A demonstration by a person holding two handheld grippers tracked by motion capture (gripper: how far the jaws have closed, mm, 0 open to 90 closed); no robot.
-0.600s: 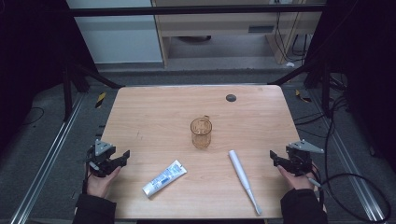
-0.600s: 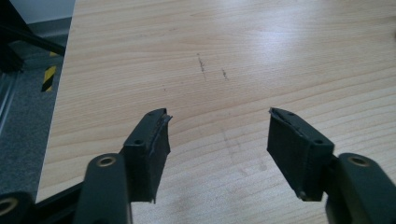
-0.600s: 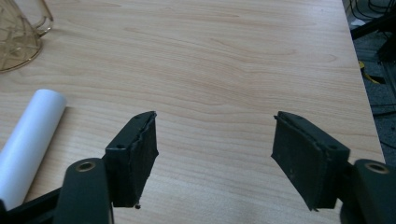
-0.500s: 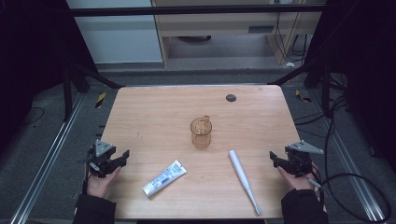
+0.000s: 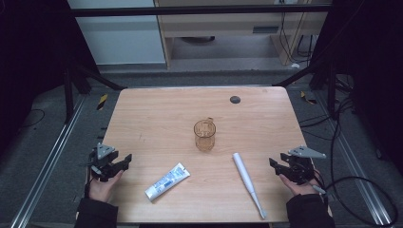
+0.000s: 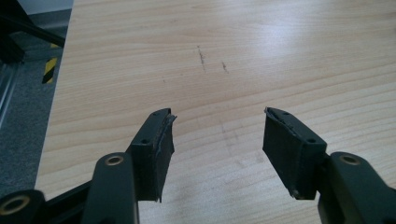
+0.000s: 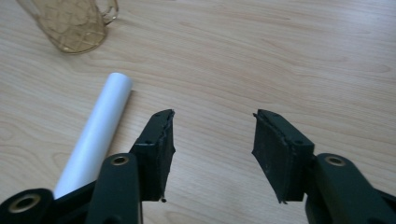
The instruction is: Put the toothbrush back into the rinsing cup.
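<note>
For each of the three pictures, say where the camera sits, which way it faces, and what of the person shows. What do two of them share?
High view: above the near edge, looking forward and down on the table; both hands, left gripper and right gripper.
Left gripper view: rides the left gripper, faces bare tabletop.
Right gripper view: rides the right gripper.
It shares the glass mug and white toothbrush with the high view.

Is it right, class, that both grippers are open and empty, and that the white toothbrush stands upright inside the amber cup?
Not quite. The toothbrush lies flat on the table, apart from the cup, as the high view shows. The left gripper and right gripper are indeed open and empty.
</note>
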